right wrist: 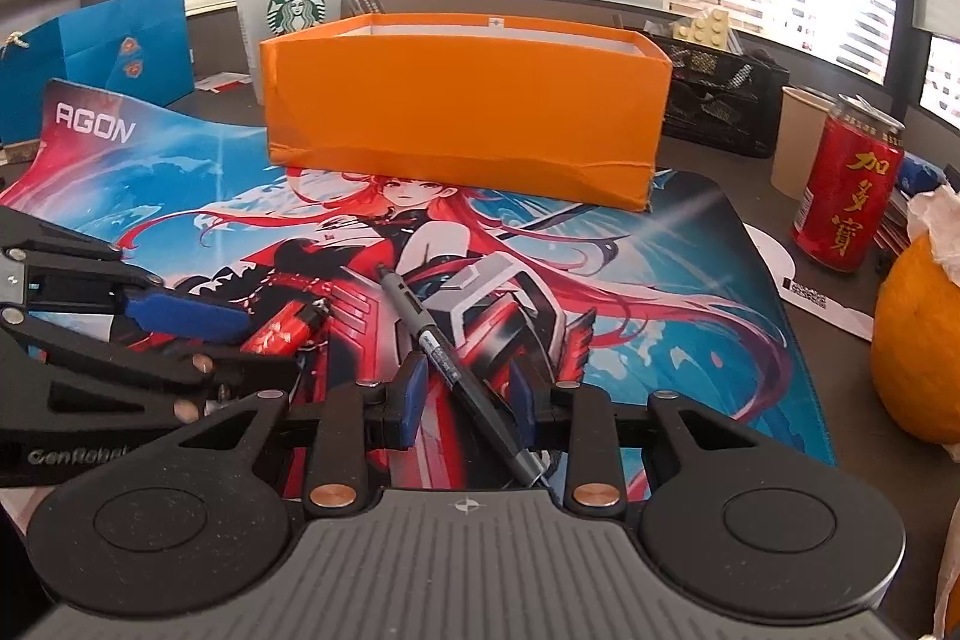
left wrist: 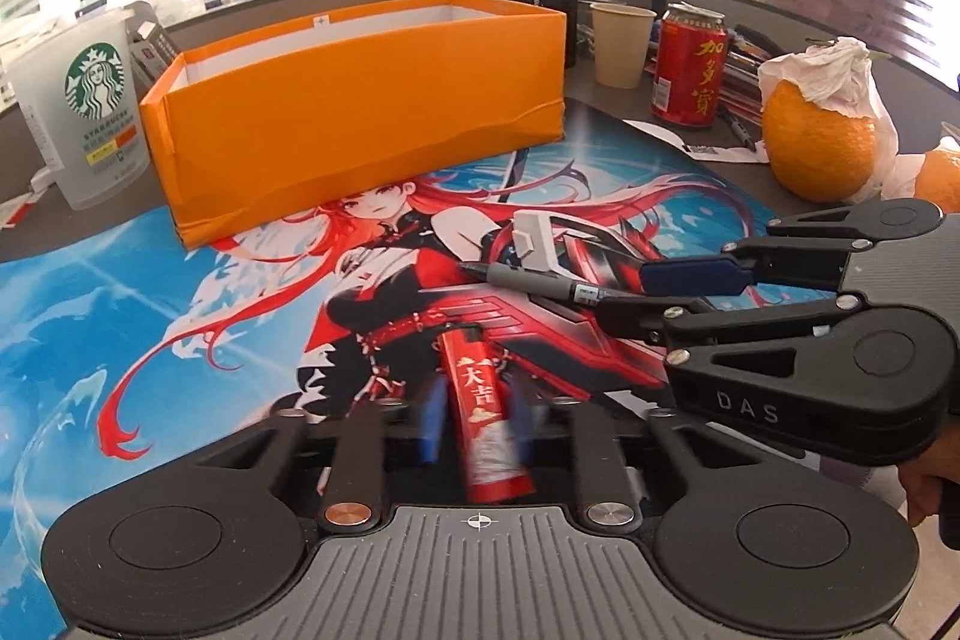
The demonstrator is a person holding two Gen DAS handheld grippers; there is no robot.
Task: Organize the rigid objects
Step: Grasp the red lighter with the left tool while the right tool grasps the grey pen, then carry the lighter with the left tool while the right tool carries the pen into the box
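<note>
A red cylindrical lighter with white Chinese lettering (left wrist: 487,418) sits between the blue pads of the left claw (left wrist: 477,421), low over the printed anime mouse mat (left wrist: 180,316); the pads stand close on either side of it and appear to touch it, so the left claw is closed on the lighter. A grey-black marker pen (right wrist: 456,370) lies diagonally on the mat, its tip pointing away toward the box, with its rear half between the blue pads of the right claw (right wrist: 465,400); a gap shows on each side of the barrel, so the right claw is open around the pen and not gripping it. In the left wrist view the right claw enters from the right with the pen's front half projecting beyond it. An orange rectangular cardboard box (left wrist: 360,112), open at the top with a white interior, stands on the far edge of the mat, well apart from both claws. On the dark bench (left wrist: 630,100) to the left of the box stands a frosted plastic Starbucks cup (left wrist: 84,106). To the right stand a beige paper cup (left wrist: 621,43) and a red drink can with gold characters (left wrist: 689,64), near each other, and further right an orange fruit (left wrist: 819,142) partly wrapped in white tissue.
</note>
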